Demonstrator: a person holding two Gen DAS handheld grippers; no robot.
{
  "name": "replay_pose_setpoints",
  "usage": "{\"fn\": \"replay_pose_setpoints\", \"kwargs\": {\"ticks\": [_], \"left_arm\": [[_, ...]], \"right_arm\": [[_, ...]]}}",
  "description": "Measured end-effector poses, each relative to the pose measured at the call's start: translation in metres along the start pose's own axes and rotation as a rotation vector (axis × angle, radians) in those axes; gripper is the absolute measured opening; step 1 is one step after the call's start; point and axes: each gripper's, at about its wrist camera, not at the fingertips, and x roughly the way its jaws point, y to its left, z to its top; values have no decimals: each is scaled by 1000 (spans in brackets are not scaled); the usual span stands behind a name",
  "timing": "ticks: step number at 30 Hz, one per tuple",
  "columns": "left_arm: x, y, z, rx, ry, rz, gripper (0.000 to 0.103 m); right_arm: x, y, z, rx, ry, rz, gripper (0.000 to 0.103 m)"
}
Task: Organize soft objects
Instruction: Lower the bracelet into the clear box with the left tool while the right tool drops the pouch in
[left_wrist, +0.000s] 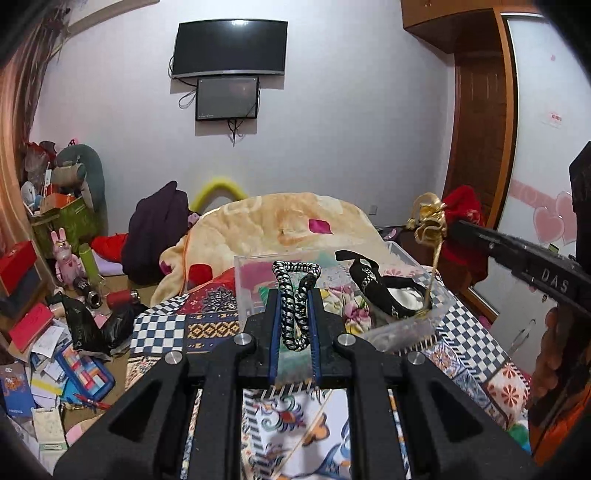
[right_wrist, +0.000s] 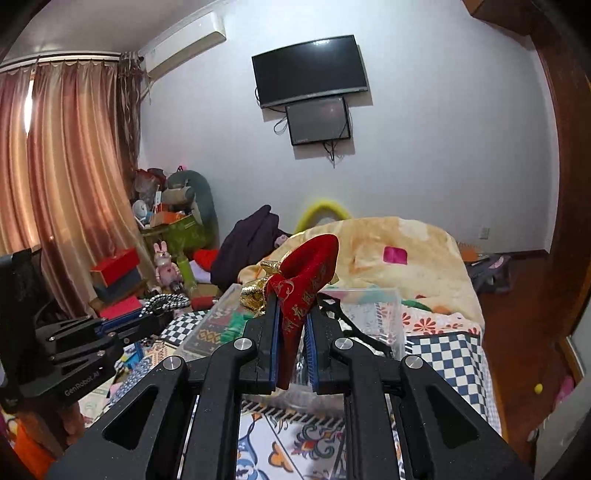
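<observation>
Left gripper (left_wrist: 295, 295) fingers pinching braided cord (left_wrist: 294, 306), right gripper (right_wrist: 291, 332) fingers clamping red pouch (right_wrist: 304, 280); its gold ribbon (left_wrist: 428, 221) is probably dangling into the clear bin (left_wrist: 402, 325), risking a snag.

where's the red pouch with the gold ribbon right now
The red pouch is clamped in the right gripper, held above the clear plastic bin on the bed, in front of the peach blanket.

A home bedroom: a blanket-covered bed (left_wrist: 280, 225), wall-mounted television (right_wrist: 309, 70), curtains (right_wrist: 62, 155) and wooden wardrobe (left_wrist: 480, 110).
</observation>
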Motion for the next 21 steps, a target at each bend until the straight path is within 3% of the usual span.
{"fn": "replay_pose_setpoints", "kwargs": {"ticks": [17,20,21], "left_arm": [[86,12,-20,-91,195,-34,13],[88,10,-24,-92,207,-42,22],[86,9,-25,-88,205,-37,32]], "right_arm": [[76,9,-38,-23,225,7,13],[76,8,-41,-31,233,-3,13],[75,7,-41,-34,238,-3,13]]}}
